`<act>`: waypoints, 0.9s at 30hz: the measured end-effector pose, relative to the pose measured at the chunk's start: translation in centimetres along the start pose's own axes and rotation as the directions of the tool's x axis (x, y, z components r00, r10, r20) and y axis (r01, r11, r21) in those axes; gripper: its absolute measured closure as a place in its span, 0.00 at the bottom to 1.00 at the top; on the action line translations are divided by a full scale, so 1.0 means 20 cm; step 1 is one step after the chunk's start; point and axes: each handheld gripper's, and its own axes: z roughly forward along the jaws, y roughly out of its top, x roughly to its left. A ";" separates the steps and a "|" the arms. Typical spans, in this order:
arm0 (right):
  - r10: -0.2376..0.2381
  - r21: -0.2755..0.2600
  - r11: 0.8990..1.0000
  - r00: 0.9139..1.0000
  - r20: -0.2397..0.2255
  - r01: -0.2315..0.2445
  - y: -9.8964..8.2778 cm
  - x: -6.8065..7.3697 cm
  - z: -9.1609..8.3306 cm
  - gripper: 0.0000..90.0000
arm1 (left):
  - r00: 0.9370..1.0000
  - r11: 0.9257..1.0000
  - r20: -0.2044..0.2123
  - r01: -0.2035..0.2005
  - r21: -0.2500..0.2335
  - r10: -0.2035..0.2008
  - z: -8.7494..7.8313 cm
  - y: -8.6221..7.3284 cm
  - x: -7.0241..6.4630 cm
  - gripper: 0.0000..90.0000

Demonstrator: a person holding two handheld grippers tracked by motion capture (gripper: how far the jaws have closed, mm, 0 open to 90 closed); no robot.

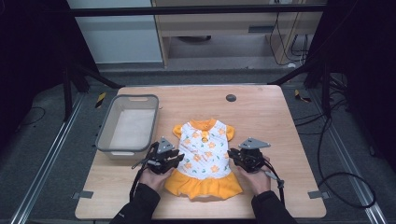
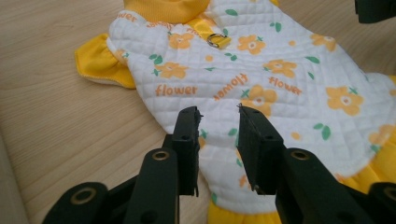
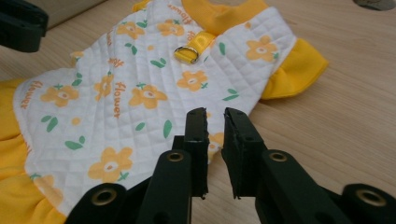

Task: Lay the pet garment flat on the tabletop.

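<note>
A small quilted white dress with orange flowers, orange collar, sleeves and ruffled hem (image 1: 205, 156) lies flat on the light wooden table (image 1: 261, 116), collar away from the person, hem nearest them. To its left, just apart from it, stands a grey rectangular plastic tub (image 1: 127, 123) whose pale bottom holds nothing. The left gripper (image 1: 173, 158) hangs at the dress's left edge; in the left gripper view its jaws stand apart over the white fabric without pinching it. The right gripper (image 1: 239, 157) hangs at the dress's right edge, its jaws parted a narrow gap with nothing clamped between them.
</note>
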 end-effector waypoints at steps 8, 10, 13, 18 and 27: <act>0.016 -0.030 0.999 1.000 0.004 -0.016 -0.01 -0.04 -0.14 0.66 | 1.000 1.000 0.008 -0.020 -0.012 0.020 -0.15 -0.10 -0.01 0.68; 0.016 -0.041 0.999 1.000 0.006 -0.016 -0.02 -0.04 -0.17 0.62 | 1.000 1.000 0.005 -0.011 -0.015 0.011 -0.18 -0.12 0.00 0.66; 0.006 -0.047 0.999 1.000 0.019 -0.005 -0.04 -0.05 -0.21 0.54 | 1.000 1.000 0.004 0.000 -0.018 0.000 -0.22 -0.16 0.01 0.62; 0.033 -0.058 0.998 0.999 0.028 -0.031 -0.09 -0.09 -0.27 0.46 | 1.000 1.000 -0.003 0.015 -0.021 -0.015 -0.30 -0.24 0.03 0.57; 0.066 -0.053 0.997 0.995 0.078 -0.062 -0.16 -0.17 -0.31 0.30 | 0.996 0.999 -0.079 0.039 -0.014 -0.040 -0.38 -0.34 0.11 0.47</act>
